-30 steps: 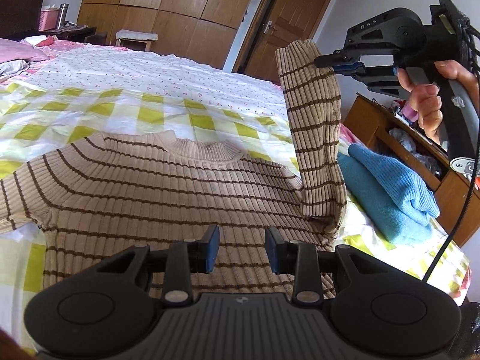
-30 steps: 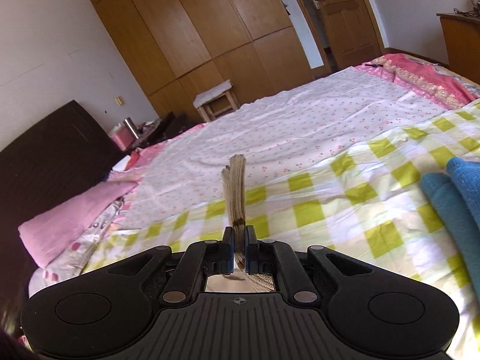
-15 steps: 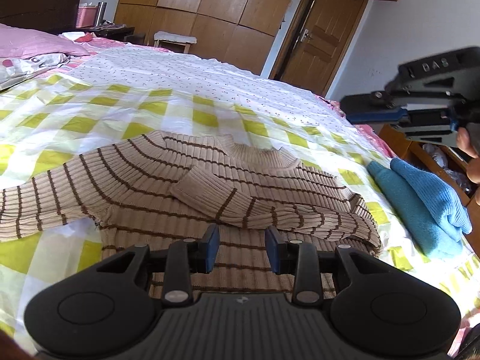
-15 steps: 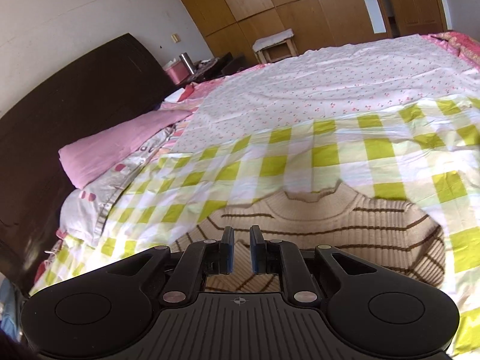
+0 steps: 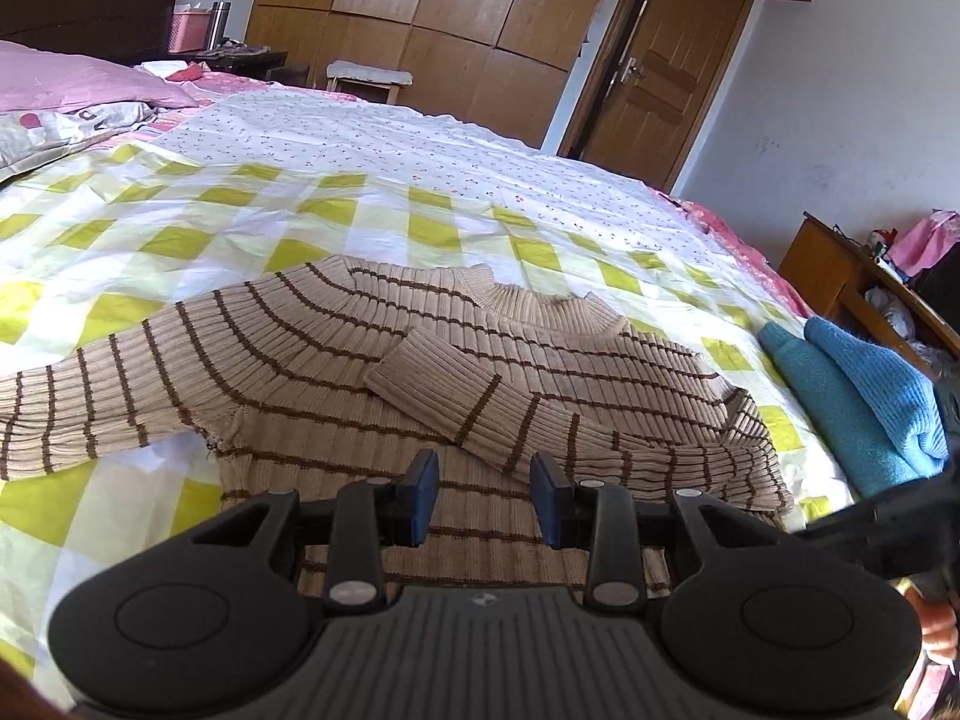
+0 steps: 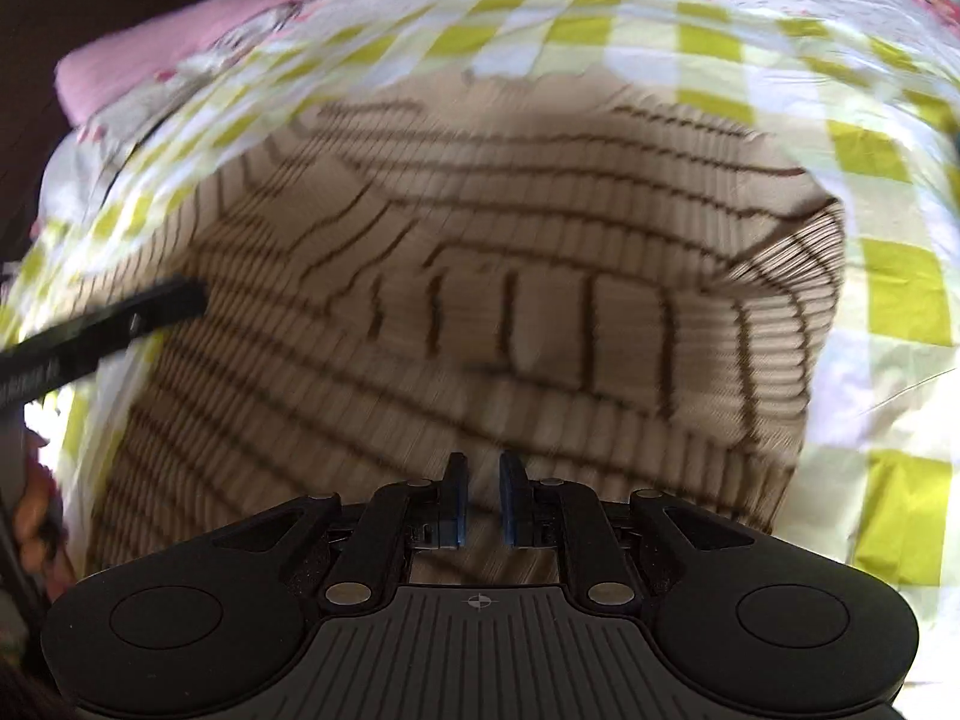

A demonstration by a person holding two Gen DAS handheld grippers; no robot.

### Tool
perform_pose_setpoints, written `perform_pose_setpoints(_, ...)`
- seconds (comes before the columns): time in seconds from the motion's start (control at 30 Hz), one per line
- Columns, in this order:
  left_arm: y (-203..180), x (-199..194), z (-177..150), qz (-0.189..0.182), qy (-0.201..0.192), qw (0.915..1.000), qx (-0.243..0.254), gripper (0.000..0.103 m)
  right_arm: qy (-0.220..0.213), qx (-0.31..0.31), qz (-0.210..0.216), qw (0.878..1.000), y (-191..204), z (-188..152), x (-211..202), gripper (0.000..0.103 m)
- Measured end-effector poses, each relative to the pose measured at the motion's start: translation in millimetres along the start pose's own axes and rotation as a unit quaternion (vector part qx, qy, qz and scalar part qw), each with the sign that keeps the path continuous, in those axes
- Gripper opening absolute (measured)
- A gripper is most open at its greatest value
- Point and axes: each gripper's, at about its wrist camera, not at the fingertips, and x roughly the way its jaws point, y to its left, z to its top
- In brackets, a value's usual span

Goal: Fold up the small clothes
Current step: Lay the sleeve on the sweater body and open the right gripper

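On the checked bedsheet (image 5: 180, 222), striped sweater (image 5: 336, 354) lies flat, collar toward 12 o'clock, hem hidden under left gripper (image 5: 485, 498); right sleeve folded across chest, left sleeve runs to 9 o'clock, cuff cut off. Left jaws spread, empty. Right gripper (image 6: 480, 501), view blurred, jaws slightly parted after opening, nothing between; blue garment (image 5: 852, 396) at 3 o'clock.

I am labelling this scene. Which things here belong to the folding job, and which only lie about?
Job: sweater, left gripper, right gripper.
Lying about: blue knit, pink pillow, stool, bedspread.
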Motion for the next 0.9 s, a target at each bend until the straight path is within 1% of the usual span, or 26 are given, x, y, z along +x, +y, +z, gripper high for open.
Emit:
perform_pose_setpoints(0.07, 1, 1, 0, 0.002, 0.001, 1.0000, -0.001, 0.039, 0.000, -0.053, -0.013, 0.999, 17, -9, -7, 0.014)
perform_pose_setpoints(0.13, 2, 1, 0, 0.006, -0.001, 1.0000, -0.001, 0.039, -0.018, -0.056, 0.003, 0.998, 22, -4, -18, 0.014)
perform_pose_setpoints(0.2, 5, 1, 1, 0.011, -0.003, 0.9999, -0.004, 0.039, -0.050, -0.045, 0.015, 0.998, 24, 9, -29, 0.014)
perform_pose_setpoints(0.27, 8, 0, 2, 0.015, -0.006, 0.9998, -0.009, 0.039, -0.085, -0.048, 0.009, 0.995, 27, 25, -33, 0.014)
perform_pose_setpoints(0.33, 13, 0, 3, 0.020, -0.008, 0.9997, -0.014, 0.039, -0.108, -0.057, 0.002, 0.993, 31, 47, -28, 0.018)
perform_pose_setpoints(0.37, 15, -1, 4, 0.022, -0.008, 0.9996, -0.016, 0.039, -0.109, -0.064, 0.001, 0.992, 34, 60, -19, 0.026)
perform_pose_setpoints(0.4, 17, -1, 4, 0.024, -0.009, 0.9995, -0.019, 0.039, -0.110, -0.069, -0.003, 0.992, 36, 69, -11, 0.032)
perform_pose_setpoints(0.43, 18, -1, 5, 0.025, -0.009, 0.9994, -0.020, 0.039, -0.112, -0.074, -0.008, 0.991, 38, 79, -1, 0.032)
perform_pose_setpoints(0.5, 21, -1, 6, 0.026, -0.009, 0.9994, -0.022, 0.039, -0.104, -0.080, -0.006, 0.991, 39, 93, 17, 0.032)
perform_pose_setpoints(0.57, 22, -1, 6, 0.026, -0.010, 0.9994, -0.021, 0.039, -0.080, -0.081, 0.009, 0.993, 40, 103, 38, 0.032)
perform_pose_setpoints(0.7, 24, 1, 7, 0.027, -0.009, 0.9994, -0.021, 0.039, -0.061, -0.086, 0.016, 0.994, 44, 105, 56, 0.034)
perform_pose_setpoints(0.73, 25, 1, 7, 0.026, -0.008, 0.9994, -0.021, 0.039, -0.060, -0.086, 0.015, 0.994, 45, 104, 57, 0.033)
perform_pose_setpoints(0.77, 25, 1, 6, 0.025, -0.007, 0.9994, -0.022, 0.039, -0.058, -0.087, 0.014, 0.994, 46, 105, 56, 0.025)
perform_pose_setpoints(0.8, 25, 1, 6, 0.025, -0.007, 0.9994, -0.022, 0.039, -0.052, -0.089, 0.019, 0.994, 47, 106, 55, 0.013)
perform_pose_setpoints(0.87, 25, 1, 6, 0.024, -0.006, 0.9995, -0.022, 0.039, -0.053, -0.096, 0.017, 0.994, 53, 109, 54, 0.011)
perform_pose_setpoints(0.9, 24, 1, 6, 0.023, -0.006, 0.9995, -0.022, 0.039, -0.061, -0.106, 0.007, 0.992, 56, 110, 50, 0.011)
